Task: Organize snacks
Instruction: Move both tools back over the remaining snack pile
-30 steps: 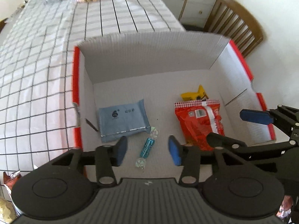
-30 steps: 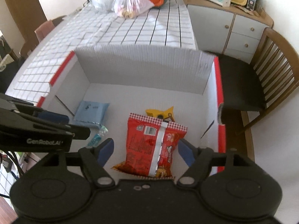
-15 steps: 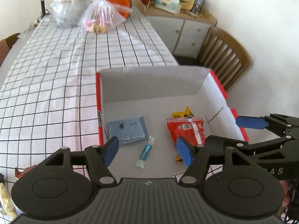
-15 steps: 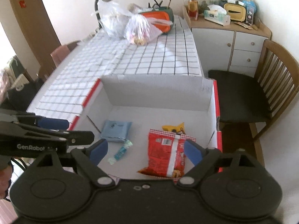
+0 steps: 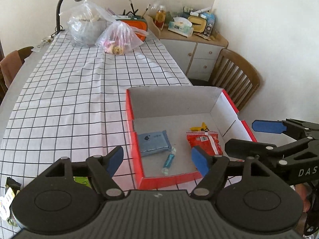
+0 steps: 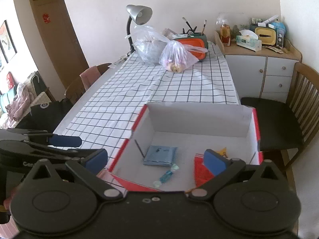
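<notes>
A red-edged white cardboard box (image 5: 133, 119) (image 6: 201, 111) stands on the checked tablecloth at the table's near right corner. Inside lie a blue packet (image 5: 154, 143) (image 6: 160, 155), a red snack bag (image 5: 204, 141) (image 6: 200, 172), a small yellow item (image 5: 198, 127) and a teal wrapped candy (image 5: 169, 161) (image 6: 165, 176). My left gripper (image 5: 157, 159) is open and empty, held above the box's near left corner. My right gripper (image 6: 155, 160) is open and empty above the box's near edge; it also shows in the left wrist view (image 5: 267, 126).
Two plastic bags (image 5: 117, 37) (image 6: 175, 55), an orange case and a desk lamp (image 6: 139, 16) stand at the table's far end. A wooden chair (image 6: 279, 119) and a cabinet (image 6: 263, 69) are to the right. More snack wrappers (image 5: 10, 191) lie at the near left.
Both grippers have risen and pulled back from the box, so it looks smaller and lower. Both have opened wider. The snacks in the box have not moved.
</notes>
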`<move>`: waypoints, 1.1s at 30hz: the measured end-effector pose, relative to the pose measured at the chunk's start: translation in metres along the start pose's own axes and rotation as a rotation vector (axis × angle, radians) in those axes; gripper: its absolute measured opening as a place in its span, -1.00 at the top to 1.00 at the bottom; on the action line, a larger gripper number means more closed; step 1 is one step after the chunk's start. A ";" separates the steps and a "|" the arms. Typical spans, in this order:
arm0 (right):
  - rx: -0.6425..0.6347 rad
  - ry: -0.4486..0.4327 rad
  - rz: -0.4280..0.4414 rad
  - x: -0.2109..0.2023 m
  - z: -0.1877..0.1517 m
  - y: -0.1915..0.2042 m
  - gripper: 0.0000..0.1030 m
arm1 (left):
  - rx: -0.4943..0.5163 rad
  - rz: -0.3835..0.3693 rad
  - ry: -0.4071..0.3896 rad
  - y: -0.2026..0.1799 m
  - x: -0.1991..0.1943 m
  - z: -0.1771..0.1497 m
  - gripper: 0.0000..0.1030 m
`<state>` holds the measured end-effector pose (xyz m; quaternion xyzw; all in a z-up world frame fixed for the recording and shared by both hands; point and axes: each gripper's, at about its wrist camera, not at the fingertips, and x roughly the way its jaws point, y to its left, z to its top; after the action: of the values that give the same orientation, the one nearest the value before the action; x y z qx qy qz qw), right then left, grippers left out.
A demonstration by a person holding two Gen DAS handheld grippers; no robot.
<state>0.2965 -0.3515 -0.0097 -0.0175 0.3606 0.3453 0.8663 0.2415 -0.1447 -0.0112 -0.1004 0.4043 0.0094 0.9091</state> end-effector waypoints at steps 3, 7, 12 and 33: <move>0.000 -0.002 0.005 0.001 -0.002 0.015 -0.99 | 0.000 -0.012 -0.019 0.013 -0.011 -0.006 -0.58; 0.014 0.007 -0.001 0.008 -0.007 0.036 -0.99 | -0.004 -0.036 -0.025 0.034 -0.021 -0.014 -0.66; 0.036 0.029 -0.008 0.021 -0.014 0.066 -0.99 | -0.024 -0.043 -0.014 0.068 -0.030 -0.025 -0.71; 0.099 0.167 -0.076 0.090 -0.061 0.166 -0.99 | -0.043 0.075 0.088 0.247 -0.052 -0.073 -0.83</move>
<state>0.2036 -0.1895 -0.0759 -0.0172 0.4475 0.2912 0.8454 0.1281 0.0867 -0.0636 -0.1052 0.4470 0.0478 0.8871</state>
